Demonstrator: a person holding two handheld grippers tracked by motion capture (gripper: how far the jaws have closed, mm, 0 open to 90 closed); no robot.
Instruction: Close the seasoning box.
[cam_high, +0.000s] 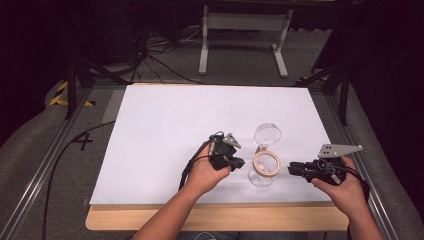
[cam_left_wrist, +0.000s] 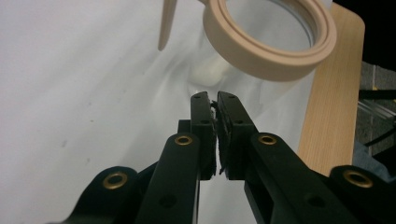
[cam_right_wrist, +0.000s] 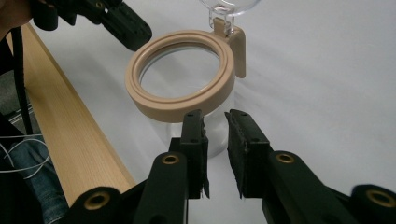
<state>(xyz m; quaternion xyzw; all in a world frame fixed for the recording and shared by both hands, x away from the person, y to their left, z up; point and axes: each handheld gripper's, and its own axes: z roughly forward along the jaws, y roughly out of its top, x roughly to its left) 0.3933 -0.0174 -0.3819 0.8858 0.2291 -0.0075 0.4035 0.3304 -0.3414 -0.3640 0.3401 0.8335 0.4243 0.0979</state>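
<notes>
Where cables trail, dim floor (cam_high: 165, 65), perhaps carpet.

Clear glass jar (cam_right_wrist: 215, 135), smooth and glossy, with a matt beige plastic collar (cam_right_wrist: 180, 105) and a hinged transparent glass lid (cam_high: 267, 133). Matt white table covering (cam_high: 170, 125), paper-like, faintly speckled. Pale wooden table edge (cam_left_wrist: 331, 102), smooth, fine-grained. Matt black plastic gripper jaws with brass-coloured metal eyelets (cam_left_wrist: 183, 139) and rough dark pads (cam_right_wrist: 240, 154).

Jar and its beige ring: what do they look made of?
The jar looks like clear glass or clear plastic: the white table shows through its wall. The beige ring looks like matte moulded plastic or rubber, with an even colour and no shine.
</notes>
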